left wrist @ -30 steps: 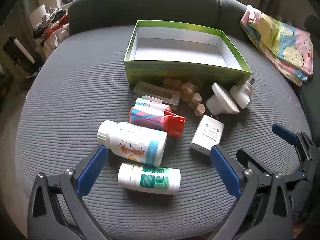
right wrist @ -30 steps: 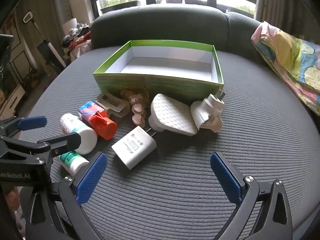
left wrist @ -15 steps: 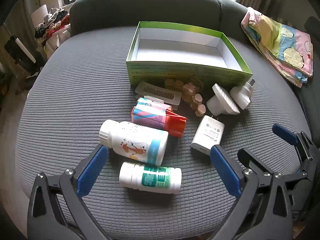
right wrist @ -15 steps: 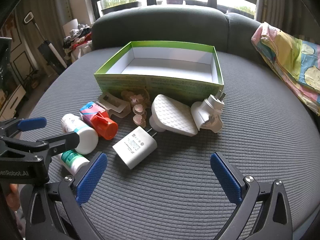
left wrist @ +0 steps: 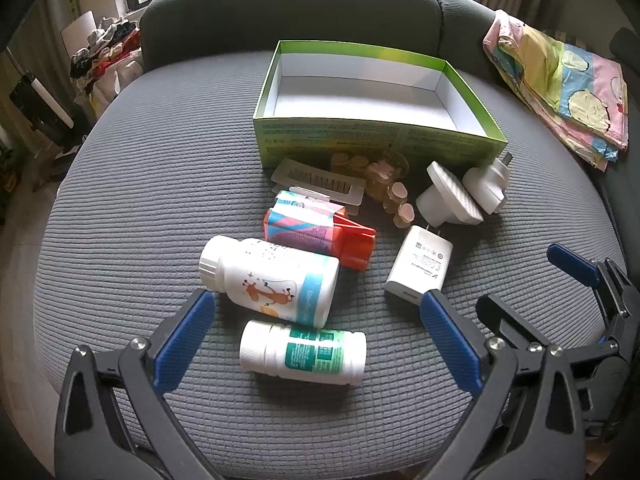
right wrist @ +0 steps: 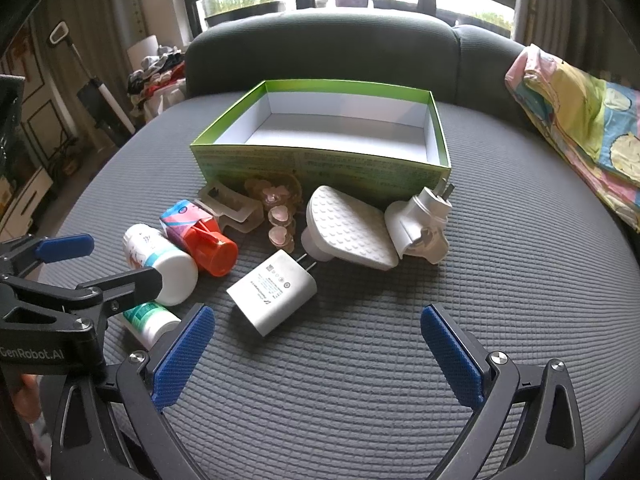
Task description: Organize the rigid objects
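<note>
The left gripper (left wrist: 316, 332) hangs over the grey cushion (left wrist: 132, 184) with its blue-padded fingers spread wide and nothing between them. Directly between the pads lies a small white bottle with a green label (left wrist: 303, 353) on its side, and just beyond it a larger white bottle with a giraffe print (left wrist: 270, 280), also on its side. Further ahead sits an orange-capped carton (left wrist: 316, 232), and toward the right pad a white USB charger (left wrist: 419, 266). The right gripper (right wrist: 318, 338) is likewise wide apart and holds nothing; the same charger lies just ahead of it, toward its left finger. Beyond the charger rest a white textured plug (right wrist: 348, 232) and a round white adapter (right wrist: 420, 220), touching each other, with small amber vials (right wrist: 280, 216) and a clear plastic tray (right wrist: 236, 208) to their left. Farthest from both tools stands the open green box (right wrist: 320, 164), its white inside bare. A patterned cloth (right wrist: 580, 120) lies far right.
</note>
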A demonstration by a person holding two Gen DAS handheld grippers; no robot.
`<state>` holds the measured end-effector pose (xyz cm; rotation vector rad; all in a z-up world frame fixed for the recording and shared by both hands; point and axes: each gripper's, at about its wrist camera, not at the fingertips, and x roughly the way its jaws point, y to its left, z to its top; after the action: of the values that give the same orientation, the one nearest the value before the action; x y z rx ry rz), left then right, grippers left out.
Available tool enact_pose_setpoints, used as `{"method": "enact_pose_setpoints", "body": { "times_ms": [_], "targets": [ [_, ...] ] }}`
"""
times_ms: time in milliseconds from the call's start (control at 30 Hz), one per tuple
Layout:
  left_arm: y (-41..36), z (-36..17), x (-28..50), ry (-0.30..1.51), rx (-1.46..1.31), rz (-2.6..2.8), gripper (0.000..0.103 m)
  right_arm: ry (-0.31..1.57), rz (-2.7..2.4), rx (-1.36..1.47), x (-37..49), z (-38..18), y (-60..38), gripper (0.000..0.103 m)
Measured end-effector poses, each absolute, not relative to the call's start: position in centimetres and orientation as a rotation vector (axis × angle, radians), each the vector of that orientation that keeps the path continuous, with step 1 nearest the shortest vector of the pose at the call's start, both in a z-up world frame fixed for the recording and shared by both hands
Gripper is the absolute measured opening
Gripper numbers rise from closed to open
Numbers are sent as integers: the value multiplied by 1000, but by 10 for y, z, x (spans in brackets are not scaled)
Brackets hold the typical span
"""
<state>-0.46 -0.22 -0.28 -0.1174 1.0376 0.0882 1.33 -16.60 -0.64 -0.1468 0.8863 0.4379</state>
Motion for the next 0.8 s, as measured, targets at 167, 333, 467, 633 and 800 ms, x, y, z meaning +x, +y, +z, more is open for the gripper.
{"method": "enact_pose_setpoints", "body": {
  "times_ms": [167, 333, 467, 633, 800],
  "targets": [
    [-3, -3, -5, 1036, -116, 88, 102, 885, 441, -149, 12, -8, -164, 103],
    [-3, -3, -5, 1037, -115, 88, 102, 886, 443, -151, 12, -9, -163, 103],
    [-3, -3, -5, 1036, -115, 88, 102, 886, 443, -150, 12, -9, -163, 103],
    [-2, -4, -7, 1034, -113, 89, 102, 889, 448, -152, 11, -11, -161, 103],
    [4, -8, -10, 1040, -132, 82, 102, 899, 475, -149, 8, -14, -158, 103]
  ]
}}
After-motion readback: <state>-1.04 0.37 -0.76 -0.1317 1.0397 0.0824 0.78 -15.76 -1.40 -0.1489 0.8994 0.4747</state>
